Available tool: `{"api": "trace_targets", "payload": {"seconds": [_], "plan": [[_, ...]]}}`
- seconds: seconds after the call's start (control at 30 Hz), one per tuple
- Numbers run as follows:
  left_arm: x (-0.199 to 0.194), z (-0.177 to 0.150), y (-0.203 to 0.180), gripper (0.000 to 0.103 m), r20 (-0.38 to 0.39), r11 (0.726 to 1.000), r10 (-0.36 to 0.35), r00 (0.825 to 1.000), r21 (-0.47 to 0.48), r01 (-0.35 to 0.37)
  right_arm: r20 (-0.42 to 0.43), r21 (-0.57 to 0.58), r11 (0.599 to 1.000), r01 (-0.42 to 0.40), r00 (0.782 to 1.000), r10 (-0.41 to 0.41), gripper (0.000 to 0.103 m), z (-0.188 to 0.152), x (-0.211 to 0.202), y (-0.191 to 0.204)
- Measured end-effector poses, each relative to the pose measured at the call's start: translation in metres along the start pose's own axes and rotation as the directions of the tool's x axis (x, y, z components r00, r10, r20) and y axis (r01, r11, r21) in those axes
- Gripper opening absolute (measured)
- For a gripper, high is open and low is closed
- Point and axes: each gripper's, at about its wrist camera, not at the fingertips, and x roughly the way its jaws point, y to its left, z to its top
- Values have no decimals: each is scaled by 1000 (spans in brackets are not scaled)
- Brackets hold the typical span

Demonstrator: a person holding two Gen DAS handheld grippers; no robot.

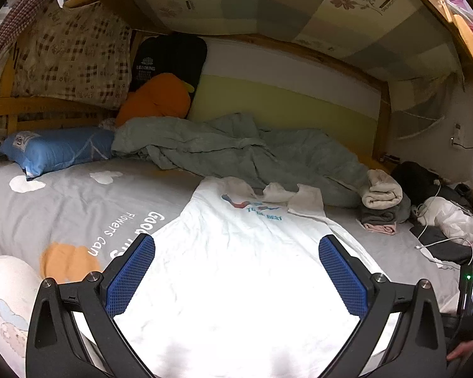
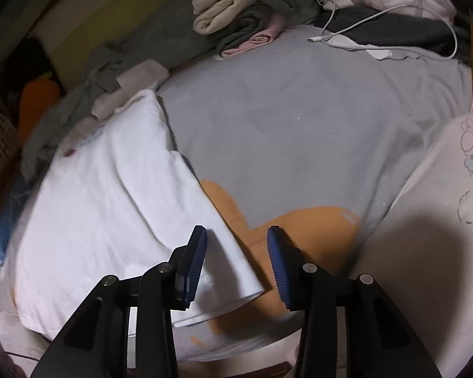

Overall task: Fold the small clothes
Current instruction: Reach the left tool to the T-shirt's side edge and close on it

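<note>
"Flowers can" printed on grey bedsheet (image 1: 78, 201); "BEST" on white cotton T-shirt (image 1: 236, 267). Left gripper (image 1: 236, 271) fingers spread wide, nothing held. Right gripper (image 2: 236, 264) fingers half-parted, shirt's corner lying between, not pinched.

My right claw (image 2: 236, 236) over the corner of the white cotton T-shirt (image 2: 110, 195).

My two blue-padded fingers (image 2: 194, 264) stand apart, pointing down at the grey bedsheet (image 2: 299, 110) with its orange patches; the shirt's near corner lies between them, and neither pad presses on it. Far off, a rolled cream towel (image 2: 220, 3) sits on folded grey and pink clothes (image 2: 252, 36), beside a white charging cable (image 2: 362, 19) lying over dark cloth. My printed pale trouser leg (image 2: 441, 204) shows at right.
</note>
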Motion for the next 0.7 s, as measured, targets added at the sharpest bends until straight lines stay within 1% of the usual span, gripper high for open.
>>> {"api": "trace_targets", "payload": {"seconds": [0.07,0.13,0.17,0.2,0.23,0.27,0.3,0.33,0.37,0.4,0.43,0.47,0.5,0.53,0.6,0.67,0.7], "plan": [[3,-2,-2,103,-4,1000,15,1000,12,-15,-20,-32,999,-27,999,26,42,-5,1,6],[7,-4,-3,103,-16,1000,24,1000,17,-24,-32,-56,998,-15,999,13,42,-8,5,9],[9,-5,-3,103,-22,999,29,999,16,-29,-39,-59,998,-20,999,17,30,-9,6,9],[9,-6,-2,103,-28,999,35,999,15,-34,-38,-55,998,-23,999,21,2,-9,6,9],[8,-5,-3,103,-27,999,40,999,16,-40,-28,-45,998,-33,999,32,2,-10,4,9],[7,-5,-2,103,-18,999,47,999,19,-47,23,-38,999,-22,999,22,2,-10,-3,9],[4,-4,-2,103,-3,998,59,998,22,-59,92,-43,999,1,996,3,1,-10,-13,10],[1,-2,-1,103,14,996,80,997,26,-80,162,-52,998,30,987,-22,1,-9,-22,14],[-1,-2,0,103,30,994,103,994,29,-103,259,-64,995,78,964,-58,1,-9,-37,17],[-2,-1,2,103,41,991,128,991,30,-129,316,-73,993,98,946,-70,1,-9,-47,20],[-3,-1,5,103,42,987,154,987,31,-156,357,-75,991,113,931,-79,1,-9,-54,22],[-2,-2,8,103,33,982,184,982,33,-185,391,-75,986,148,914,-107,1,-9,-59,25],[0,-5,12,103,13,975,219,976,36,-219,414,-76,978,194,899,-146,1,-10,-61,28],[3,-10,18,103,-15,969,244,970,34,-243,428,-69,975,212,889,-163,1,-12,-64,27],[8,-23,32,103,-86,960,279,956,5,-280,439,-42,976,213,882,-173,1,-12,-67,23],[15,-37,47,103,-168,957,272,947,-55,-285,445,-23,978,207,878,-176,1,-10,-67,19],[18,-43,54,101,-198,954,265,944,-86,-286,439,-20,978,207,881,-178,1,-10,-69,16]]}}
